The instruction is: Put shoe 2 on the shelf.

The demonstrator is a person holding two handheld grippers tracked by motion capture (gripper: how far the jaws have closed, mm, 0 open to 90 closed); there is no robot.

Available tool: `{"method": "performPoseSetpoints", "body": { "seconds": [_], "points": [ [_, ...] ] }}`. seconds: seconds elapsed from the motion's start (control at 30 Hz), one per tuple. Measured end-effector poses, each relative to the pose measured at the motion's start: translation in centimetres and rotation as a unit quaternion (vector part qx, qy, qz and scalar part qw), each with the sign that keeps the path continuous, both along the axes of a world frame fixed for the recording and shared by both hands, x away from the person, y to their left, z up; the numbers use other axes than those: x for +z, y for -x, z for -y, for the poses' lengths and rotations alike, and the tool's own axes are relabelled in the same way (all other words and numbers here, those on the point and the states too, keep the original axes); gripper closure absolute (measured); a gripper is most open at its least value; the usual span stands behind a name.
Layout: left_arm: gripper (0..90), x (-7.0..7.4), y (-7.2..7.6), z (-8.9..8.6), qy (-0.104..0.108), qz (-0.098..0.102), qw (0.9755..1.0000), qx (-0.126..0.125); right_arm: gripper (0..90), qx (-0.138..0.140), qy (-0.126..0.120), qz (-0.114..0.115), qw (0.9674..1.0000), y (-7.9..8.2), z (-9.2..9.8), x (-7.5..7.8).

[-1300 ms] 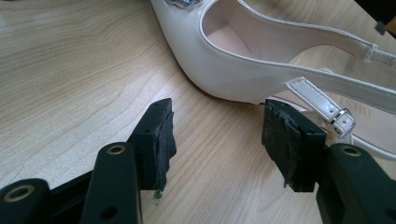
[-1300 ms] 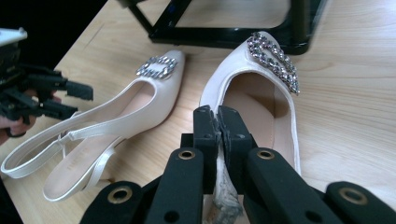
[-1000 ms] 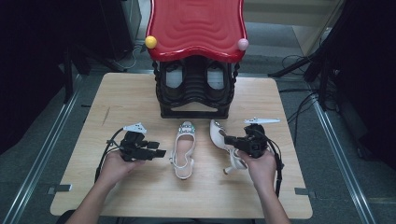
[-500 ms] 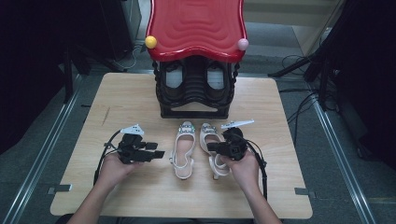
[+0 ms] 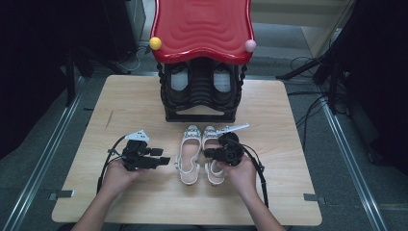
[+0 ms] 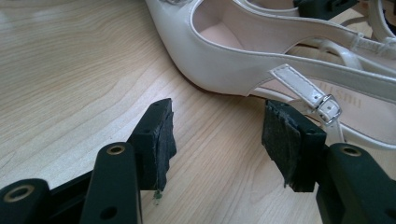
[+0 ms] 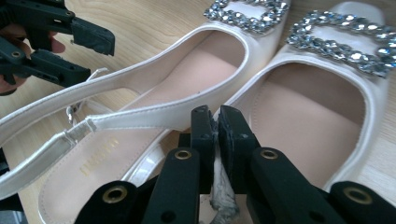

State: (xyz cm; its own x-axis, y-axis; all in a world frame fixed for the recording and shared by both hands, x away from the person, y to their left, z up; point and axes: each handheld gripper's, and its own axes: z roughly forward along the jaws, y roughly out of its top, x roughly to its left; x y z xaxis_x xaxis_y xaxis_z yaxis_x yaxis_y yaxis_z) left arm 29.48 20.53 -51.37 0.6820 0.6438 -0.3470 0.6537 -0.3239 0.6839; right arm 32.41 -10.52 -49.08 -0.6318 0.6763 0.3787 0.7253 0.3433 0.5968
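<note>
Two white slingback shoes with rhinestone buckles lie side by side, toes toward the rack: the left shoe (image 5: 189,155) (image 7: 187,70) and the right shoe (image 5: 210,135) (image 7: 308,107). My right gripper (image 5: 210,154) (image 7: 217,123) is shut on the inner side rim of the right shoe; a thin white edge shows between its pads, and the jaws have just been easing open slightly. My left gripper (image 5: 164,160) (image 6: 217,135) rests open on the wood just left of the left shoe (image 6: 233,60), nothing between its jaws. It also shows as the left gripper (image 7: 79,51) in the right gripper view.
A black shoe rack (image 5: 202,98) with a red wavy top (image 5: 202,26) stands at the table's back middle, with a yellow ball (image 5: 155,43) and a pink ball (image 5: 250,45) at its corners. Bare wooden table (image 5: 293,154) lies on both sides and in front.
My right gripper has moved left with the right shoe, bringing it from a slanted spot on the right to lie parallel beside the left shoe. The left gripper stayed put.
</note>
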Motion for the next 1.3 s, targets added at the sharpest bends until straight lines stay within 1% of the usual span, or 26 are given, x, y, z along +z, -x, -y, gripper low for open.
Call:
{"method": "performPoseSetpoints", "body": {
  "seconds": [0.17,0.27,0.33,0.43,0.47,0.57,0.6,0.63,0.67,0.7,0.73,0.77,0.8,0.83,0.87,0.93,1.03,1.07,1.13,1.2,1.3],
  "points": [
    [43.9,-0.2,0.2,0.3,-0.004,-0.002,1.0,-0.005,84.9,0.003,-0.006,-0.001,1.0,-0.3,-0.1,0.0],
    [44.0,-0.2,0.3,0.3,-0.004,-0.002,1.0,-0.006,82.6,0.004,-0.019,0.002,0.9998,-0.4,0.3,0.2],
    [44.0,-0.2,0.2,0.3,-0.001,-0.002,1.0,-0.004,81.1,0.007,-0.025,0.013,0.9996,-0.4,0.7,0.9],
    [44.1,-0.2,0.2,0.4,-0.004,-0.002,1.0,-0.004,82.2,0.004,-0.026,0.036,0.999,0.0,1.4,2.0],
    [44.2,-0.2,0.2,0.5,-0.006,-0.003,1.0,-0.005,83.6,0.003,-0.032,0.043,0.9986,0.0,1.9,2.4],
    [44.8,-0.2,0.1,0.7,-0.004,-0.003,1.0,-0.007,87.2,-0.007,-0.035,0.051,0.9981,-0.1,3.2,2.7],
    [47.6,-0.2,0.0,0.9,-0.001,-0.015,0.9998,-0.01,88.4,-0.009,-0.031,0.054,0.998,-0.1,3.6,2.7],
    [54.0,-0.1,0.0,1.0,0.001,-0.022,0.9997,-0.007,90.0,-0.015,-0.017,0.061,0.9979,-0.2,4.0,2.4],
    [60.3,0.0,0.0,1.2,-0.002,-0.022,0.9998,-0.001,90.0,-0.018,-0.012,0.062,0.9978,-0.2,4.3,2.2],
    [67.1,0.0,0.0,1.3,0.002,-0.023,0.9997,0.0,90.0,-0.02,-0.011,0.062,0.9978,-0.3,4.7,1.9],
    [70.9,0.0,-0.1,1.5,0.008,-0.028,0.9996,0.0,90.0,-0.025,-0.008,0.055,0.9981,-0.4,5.1,1.6],
    [73.9,-0.2,-0.3,1.6,0.013,-0.031,0.9994,-0.001,90.0,-0.028,-0.006,0.052,0.9982,-0.5,5.4,1.3],
    [76.5,-0.4,-0.5,1.9,0.014,-0.042,0.999,0.0,90.0,-0.032,-0.003,0.048,0.9983,-0.6,5.6,1.0],
    [77.9,-0.5,-0.7,2.0,0.011,-0.048,0.9988,0.0,90.0,-0.037,0.006,0.045,0.9983,-0.7,5.9,0.6],
    [78.2,-0.7,-0.9,2.2,0.006,-0.053,0.9986,-0.001,90.0,-0.04,0.012,0.044,0.9982,-0.7,6.0,0.3],
    [78.3,-0.9,-1.1,2.6,-0.002,-0.056,0.9984,-0.003,90.0,-0.045,0.015,0.031,0.9984,-0.8,6.4,-0.4],
    [77.6,-1.0,-1.5,2.9,0.0,-0.054,0.9985,-0.004,90.0,-0.044,0.02,0.011,0.9988,-0.8,6.5,-1.5],
    [77.3,-1.1,-1.6,3.1,0.003,-0.056,0.9984,-0.006,90.0,-0.044,0.023,0.009,0.9987,-0.9,6.4,-1.8],
    [76.7,-1.1,-1.7,3.2,0.002,-0.057,0.9984,-0.008,90.0,-0.039,0.031,0.006,0.9987,-1.0,6.1,-2.3],
    [76.7,-1.1,-1.8,3.2,0.002,-0.057,0.9983,-0.01,90.0,-0.037,0.029,0.001,0.9989,-1.2,5.8,-2.5],
    [77.1,-1.1,-1.7,3.2,0.004,-0.058,0.9983,-0.01,90.0,-0.038,0.029,0.003,0.9988,-1.1,5.5,-2.5]
  ]
}}
